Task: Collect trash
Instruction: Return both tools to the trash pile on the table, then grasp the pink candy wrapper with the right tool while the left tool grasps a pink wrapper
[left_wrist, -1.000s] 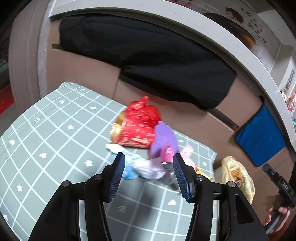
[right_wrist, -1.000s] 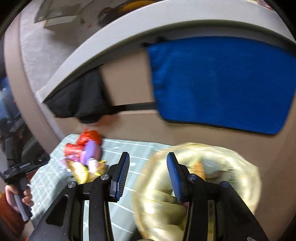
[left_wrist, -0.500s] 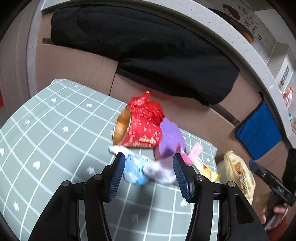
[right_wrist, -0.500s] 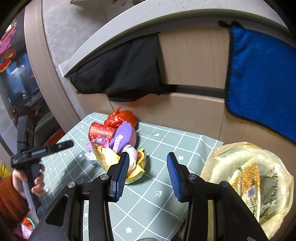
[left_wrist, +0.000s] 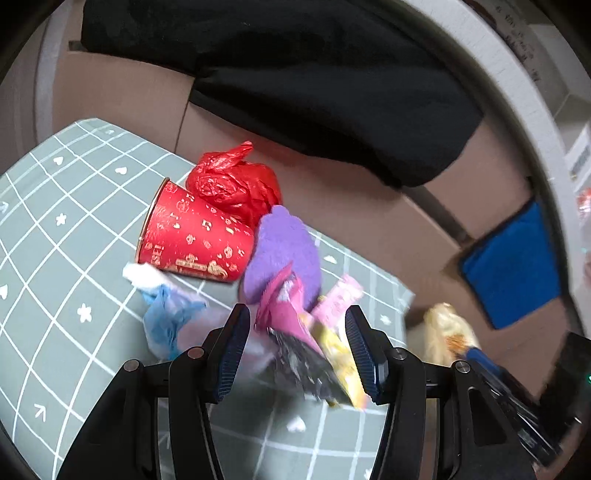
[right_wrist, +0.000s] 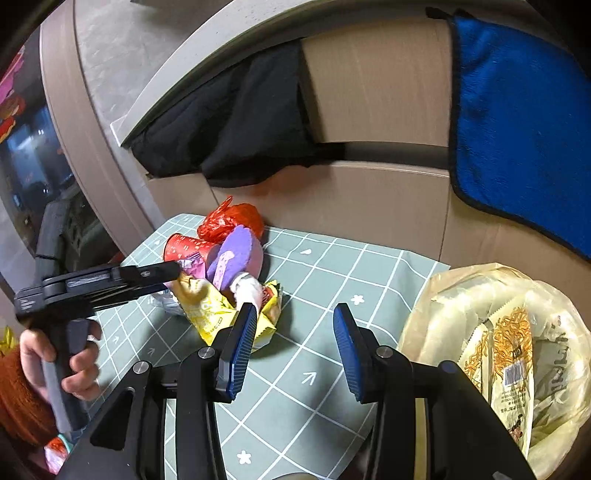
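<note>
A pile of trash lies on the green grid mat (left_wrist: 66, 236): a red paper cup (left_wrist: 195, 236) on its side, a red plastic bag (left_wrist: 232, 184), a purple round piece (left_wrist: 284, 251), a pink wrapper (left_wrist: 280, 310), a yellow wrapper (left_wrist: 336, 354) and a blue-white crumpled sheet (left_wrist: 166, 314). My left gripper (left_wrist: 295, 332) is open, with the pink and yellow wrappers between its fingers but not pressed. In the right wrist view its tips (right_wrist: 171, 273) reach into the pile (right_wrist: 221, 280). My right gripper (right_wrist: 295, 321) is open over bare mat, beside the yellowish trash bag (right_wrist: 498, 350).
A cardboard wall (right_wrist: 369, 206) stands behind the mat, with a black cloth (right_wrist: 240, 122) and a blue towel (right_wrist: 524, 118) hanging over it. The bag holds a noodle wrapper (right_wrist: 513, 362). A person's hand (right_wrist: 77, 362) grips the left tool.
My left gripper has come down and forward into the pile, so wrappers now lie between its fingers. My right gripper swung left from over the bag to the mat.
</note>
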